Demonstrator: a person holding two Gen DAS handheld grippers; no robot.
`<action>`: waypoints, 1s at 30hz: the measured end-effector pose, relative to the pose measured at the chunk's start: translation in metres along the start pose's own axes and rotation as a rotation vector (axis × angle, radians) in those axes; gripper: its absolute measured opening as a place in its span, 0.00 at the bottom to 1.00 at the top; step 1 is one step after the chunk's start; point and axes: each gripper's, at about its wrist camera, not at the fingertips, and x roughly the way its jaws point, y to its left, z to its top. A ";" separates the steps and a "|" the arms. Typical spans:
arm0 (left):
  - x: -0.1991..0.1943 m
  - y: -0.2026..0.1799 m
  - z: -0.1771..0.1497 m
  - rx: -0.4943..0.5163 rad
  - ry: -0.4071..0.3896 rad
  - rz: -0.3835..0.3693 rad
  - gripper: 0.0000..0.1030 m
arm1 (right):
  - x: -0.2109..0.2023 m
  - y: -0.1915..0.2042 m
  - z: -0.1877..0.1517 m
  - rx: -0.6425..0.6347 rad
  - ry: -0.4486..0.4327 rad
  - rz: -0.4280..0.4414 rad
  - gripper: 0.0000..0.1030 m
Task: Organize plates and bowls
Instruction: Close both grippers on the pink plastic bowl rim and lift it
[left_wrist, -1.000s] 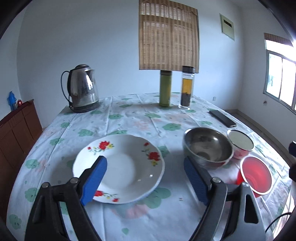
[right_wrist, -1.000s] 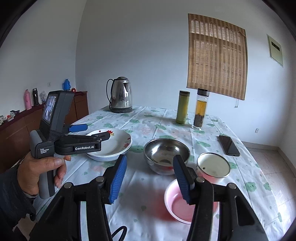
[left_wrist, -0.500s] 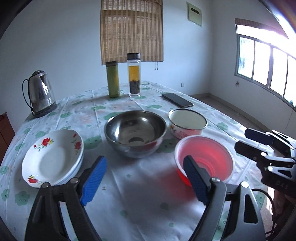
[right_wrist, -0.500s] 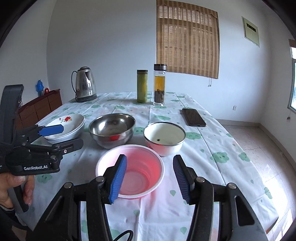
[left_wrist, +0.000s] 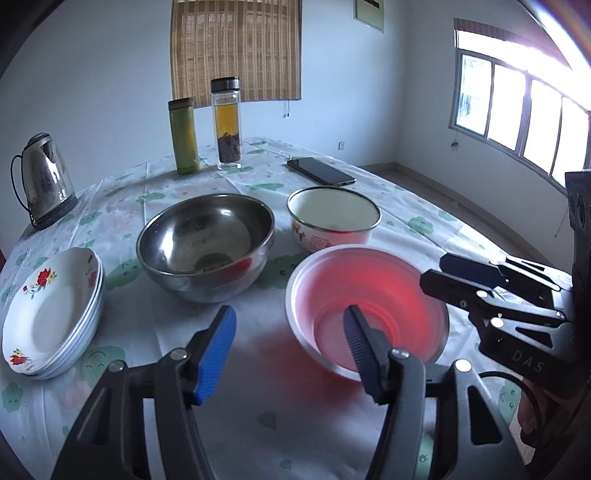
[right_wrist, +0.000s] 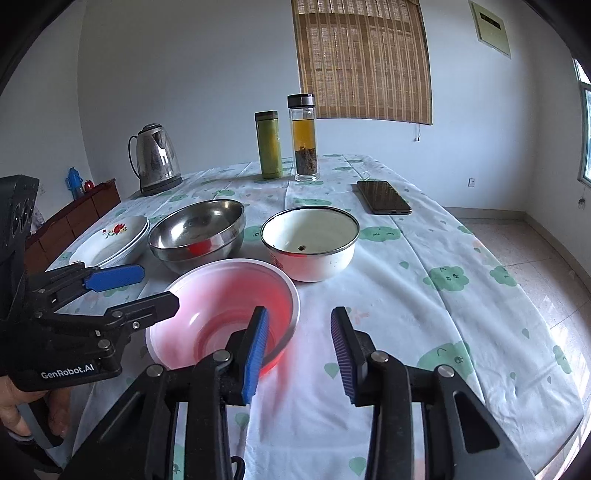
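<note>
Three bowls sit on the table (right_wrist: 424, 258), which wears a white cloth printed with green clouds: one red plastic bowl (left_wrist: 369, 306), one steel bowl (left_wrist: 207, 243) and one white enamel bowl (left_wrist: 334, 219). One stack of white plates (left_wrist: 51, 314) with red flowers completes the dishes; how many plates are in it cannot be counted with certainty. Two bottles, a green flask (left_wrist: 183, 134) and a glass bottle (left_wrist: 227, 123) holding amber liquid over dark leaves, stand upright side by side, well beyond the steel bowl. One kettle (left_wrist: 42, 181) is beyond the plates, and one dark phone (left_wrist: 321, 171) lies flat beyond the enamel bowl.

Taking the red bowl as the landmark: it is translucent, pink at the rim and deeper red toward the bottom, upright, nearest the cameras. The steel bowl is just beyond it to the left, the enamel bowl just beyond it to the right, and the plates are farther left, past the steel bowl.

Left gripper (left_wrist: 290, 349) is closing, one blue pad inside the red bowl and the other outside its left rim; the pads do not press on the wall. Right gripper (right_wrist: 299, 350) is closing too, its left pad over the bowl's right rim, its right pad outside, not yet pinching.
</note>
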 end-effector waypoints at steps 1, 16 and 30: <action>0.002 -0.001 0.000 -0.001 0.006 -0.006 0.53 | 0.002 0.001 0.000 -0.001 0.006 0.004 0.34; 0.014 0.000 0.000 -0.034 0.038 -0.058 0.17 | 0.013 0.002 0.000 0.007 0.016 0.017 0.13; -0.001 0.007 0.005 -0.043 -0.007 -0.025 0.15 | 0.005 0.011 0.010 0.003 -0.014 0.030 0.11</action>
